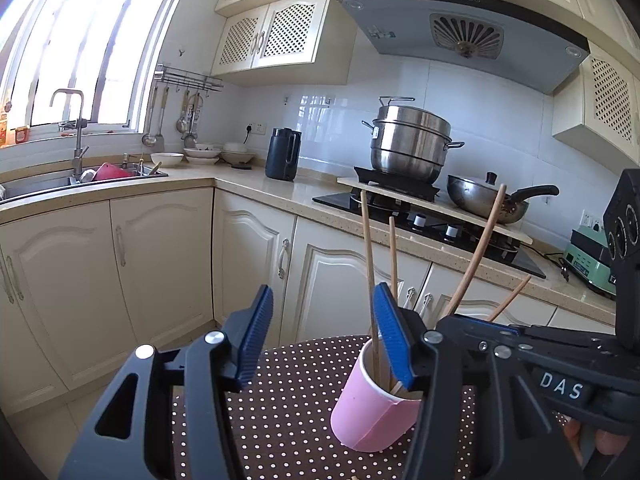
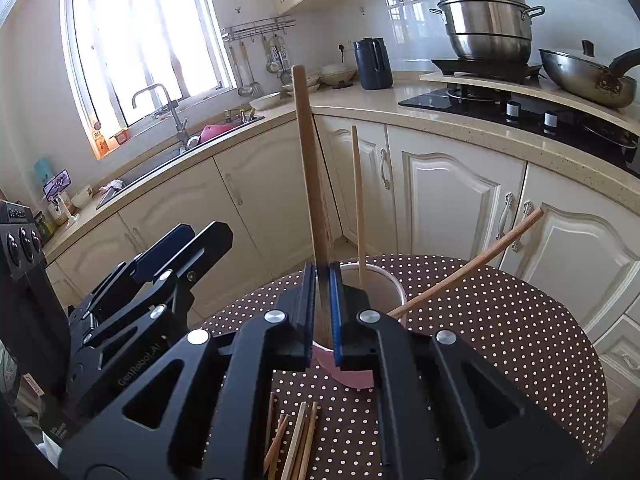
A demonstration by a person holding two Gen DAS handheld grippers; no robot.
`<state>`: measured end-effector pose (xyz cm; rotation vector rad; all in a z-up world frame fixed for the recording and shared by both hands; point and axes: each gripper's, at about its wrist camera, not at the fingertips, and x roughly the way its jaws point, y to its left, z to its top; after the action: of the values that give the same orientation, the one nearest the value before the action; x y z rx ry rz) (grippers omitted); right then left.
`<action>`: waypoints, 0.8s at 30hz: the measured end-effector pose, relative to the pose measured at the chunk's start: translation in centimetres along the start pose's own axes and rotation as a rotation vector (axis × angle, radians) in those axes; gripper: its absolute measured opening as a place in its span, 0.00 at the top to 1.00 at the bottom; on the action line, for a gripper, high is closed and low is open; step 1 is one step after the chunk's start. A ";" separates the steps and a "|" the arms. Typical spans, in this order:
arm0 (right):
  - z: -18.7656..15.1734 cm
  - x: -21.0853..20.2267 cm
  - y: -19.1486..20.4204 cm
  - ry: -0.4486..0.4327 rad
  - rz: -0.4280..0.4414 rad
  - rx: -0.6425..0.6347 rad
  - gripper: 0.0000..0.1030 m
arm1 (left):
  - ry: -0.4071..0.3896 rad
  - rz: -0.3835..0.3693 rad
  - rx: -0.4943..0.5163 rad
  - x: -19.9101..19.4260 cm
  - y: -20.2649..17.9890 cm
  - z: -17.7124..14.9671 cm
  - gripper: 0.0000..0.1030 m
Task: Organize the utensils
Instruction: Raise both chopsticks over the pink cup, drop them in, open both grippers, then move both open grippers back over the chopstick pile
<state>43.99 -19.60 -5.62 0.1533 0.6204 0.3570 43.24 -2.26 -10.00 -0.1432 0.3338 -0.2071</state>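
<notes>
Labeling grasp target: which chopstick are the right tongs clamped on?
The upright chopstick between the right tongs, over the pink cup; the others stand free or lean.

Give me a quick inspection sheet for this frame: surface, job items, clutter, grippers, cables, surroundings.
Surface: round table, brown cloth with white dots.
Job's things: pink cup upright, chopsticks standing in it; loose chopsticks lying on the table near the right gripper.
Clutter: nothing seen on the table.
Grippers: left gripper open beside the cup; right gripper shut on a held chopstick over the cup.
Cables: cord to the green appliance on the counter.
Surroundings: steamer pot, wok, kettle, sink.
</notes>
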 end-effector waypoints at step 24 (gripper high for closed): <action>0.4 -8.6 4.0 -0.110 -0.020 -0.031 0.53 | -0.059 0.017 -0.018 -8.5 0.6 2.9 0.42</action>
<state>36.58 -19.12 0.37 0.1359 0.5068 0.3366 36.47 0.57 -4.80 -0.1638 0.2786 -0.1829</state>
